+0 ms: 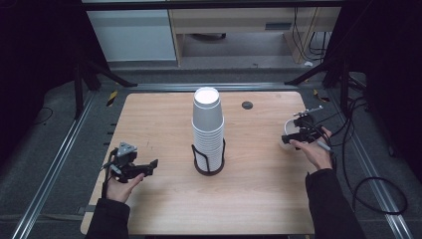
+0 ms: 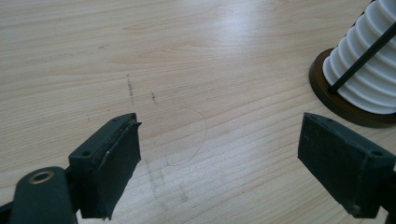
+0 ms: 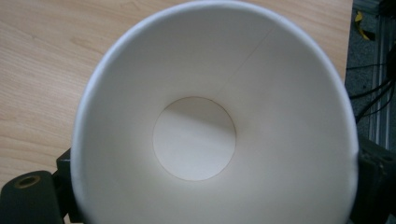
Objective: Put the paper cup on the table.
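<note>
A tall stack of white paper cups (image 1: 208, 124) stands upside down in a black wire holder with a dark round base (image 1: 209, 167) at the table's middle. My left gripper (image 1: 151, 167) is open at the front left, low over bare wood, its jaws pointing toward the stack. In the left gripper view the jaws (image 2: 229, 158) are wide apart with nothing between them, and the stack's lower cups (image 2: 369, 70) show at the right. My right gripper (image 1: 291, 137) is shut on a single white cup (image 1: 288, 127) near the right edge. In the right gripper view that cup (image 3: 196, 140) faces the camera mouth-first, empty, between the jaws.
A dark round grommet (image 1: 247, 105) sits in the wooden table (image 1: 164, 114) behind the stack. Black cables (image 1: 368, 149) hang off the right side by the right hand. Metal rails and dark stands flank the table.
</note>
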{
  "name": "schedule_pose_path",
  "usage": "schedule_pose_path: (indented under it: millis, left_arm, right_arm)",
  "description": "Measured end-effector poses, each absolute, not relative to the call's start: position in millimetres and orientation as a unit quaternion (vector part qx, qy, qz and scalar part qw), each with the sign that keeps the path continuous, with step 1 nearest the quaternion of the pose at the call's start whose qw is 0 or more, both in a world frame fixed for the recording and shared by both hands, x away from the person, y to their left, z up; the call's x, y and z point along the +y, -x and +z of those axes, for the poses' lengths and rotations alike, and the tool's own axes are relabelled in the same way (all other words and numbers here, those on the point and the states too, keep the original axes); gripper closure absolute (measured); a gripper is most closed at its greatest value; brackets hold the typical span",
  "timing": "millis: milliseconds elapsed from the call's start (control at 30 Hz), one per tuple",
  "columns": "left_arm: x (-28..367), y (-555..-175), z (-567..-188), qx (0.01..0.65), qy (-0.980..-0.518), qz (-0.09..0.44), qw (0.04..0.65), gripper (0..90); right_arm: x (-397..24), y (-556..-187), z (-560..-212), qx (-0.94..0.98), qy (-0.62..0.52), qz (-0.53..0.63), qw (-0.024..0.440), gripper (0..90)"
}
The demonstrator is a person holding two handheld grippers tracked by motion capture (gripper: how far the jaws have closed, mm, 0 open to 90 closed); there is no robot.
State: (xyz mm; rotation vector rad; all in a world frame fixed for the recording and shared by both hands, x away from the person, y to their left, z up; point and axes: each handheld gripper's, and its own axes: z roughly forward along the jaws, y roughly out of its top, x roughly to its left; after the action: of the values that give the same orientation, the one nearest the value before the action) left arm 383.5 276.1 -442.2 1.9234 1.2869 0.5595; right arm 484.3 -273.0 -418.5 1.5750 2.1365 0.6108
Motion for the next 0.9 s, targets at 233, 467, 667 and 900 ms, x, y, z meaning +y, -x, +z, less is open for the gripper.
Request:
schedule_pose_path:
  millis: [233,467,667,900]
  left_arm:
    - [275,-384,-443,0.498,-0.754,0.219,0.367,12.2]
    - [274,-384,-443,0.498,-0.755,0.217,0.368,12.1]
    - [274,-384,-444,0.498,-0.756,0.217,0.366,12.1]
    - [273,-384,-444,0.495,-0.759,0.216,0.363,12.1]
  right_arm:
    - [-274,-485,-429,0.769,-0.57,0.206,0.201,9.5]
    - [-276,-485,-436,0.773,-0.571,0.197,0.194,9.3]
    - [-274,-485,-439,0.783,-0.564,0.185,0.189,9.0]
    - [-273,-487,-439,0.785,-0.561,0.18,0.189,8.4]
